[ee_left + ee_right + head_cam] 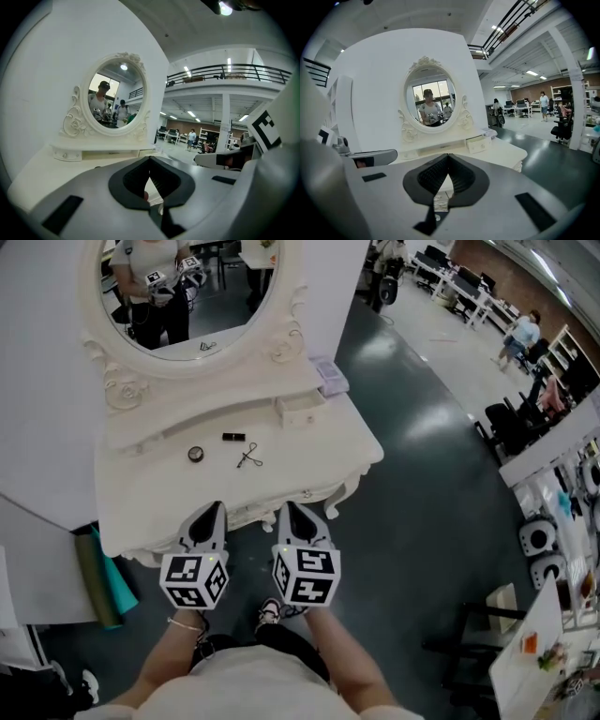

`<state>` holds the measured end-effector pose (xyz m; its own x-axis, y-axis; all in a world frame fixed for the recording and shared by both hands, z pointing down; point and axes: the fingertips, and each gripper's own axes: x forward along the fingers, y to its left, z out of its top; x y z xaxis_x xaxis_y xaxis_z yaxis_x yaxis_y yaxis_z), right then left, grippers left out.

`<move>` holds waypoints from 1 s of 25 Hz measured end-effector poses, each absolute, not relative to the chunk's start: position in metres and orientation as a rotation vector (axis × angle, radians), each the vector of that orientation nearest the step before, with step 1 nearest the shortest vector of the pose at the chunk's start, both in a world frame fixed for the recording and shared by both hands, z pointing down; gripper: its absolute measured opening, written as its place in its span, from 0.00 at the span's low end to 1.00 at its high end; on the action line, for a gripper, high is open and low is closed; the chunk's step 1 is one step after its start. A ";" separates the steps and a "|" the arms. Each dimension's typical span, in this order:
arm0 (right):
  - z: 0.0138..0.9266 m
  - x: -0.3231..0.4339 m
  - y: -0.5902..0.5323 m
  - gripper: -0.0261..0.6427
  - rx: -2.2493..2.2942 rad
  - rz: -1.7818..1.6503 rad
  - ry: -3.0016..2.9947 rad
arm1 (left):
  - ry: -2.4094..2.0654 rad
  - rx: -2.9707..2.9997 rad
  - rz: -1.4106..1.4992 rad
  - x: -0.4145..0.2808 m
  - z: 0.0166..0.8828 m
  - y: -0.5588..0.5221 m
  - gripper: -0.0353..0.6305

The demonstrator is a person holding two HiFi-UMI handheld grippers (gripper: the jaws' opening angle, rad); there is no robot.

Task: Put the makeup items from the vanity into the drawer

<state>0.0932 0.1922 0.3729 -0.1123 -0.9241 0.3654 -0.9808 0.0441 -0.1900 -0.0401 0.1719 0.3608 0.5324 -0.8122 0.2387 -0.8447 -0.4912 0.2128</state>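
Presently we find a white vanity (314, 465) set against a white wall panel, with an oval mirror (187, 296) in a carved frame above it. The floor (412, 521) is dark and glossy. Beyond it to the right is an open hall with desks, chairs and people.

Three makeup items lie apart on the tabletop, between the mirror base and the front edge: a small round case (195, 454), a short black tube (233, 437) and a thin metal tool (248, 459). A small drawer (300, 412) at the right end of the raised shelf is pulled partly out.

The left gripper (214, 509) and the right gripper (291, 508) are held side by side at the front edge of the vanity, pointing toward the mirror. We record both pairs of jaws closed tip to tip, with nothing between them. Neither reaches the items.
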 end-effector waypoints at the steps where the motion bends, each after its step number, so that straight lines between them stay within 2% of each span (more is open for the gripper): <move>1: 0.374 0.094 0.188 0.07 1.978 0.596 -2.170 | -1.386 2.465 0.155 -0.038 0.362 0.169 0.06; 16: 0.410 0.125 0.151 0.07 1.915 0.664 -2.125 | -1.389 2.371 0.190 -0.012 0.401 0.127 0.06; 25: 0.400 0.140 0.078 0.07 1.895 0.567 -2.133 | -1.390 2.372 0.132 0.004 0.402 0.048 0.06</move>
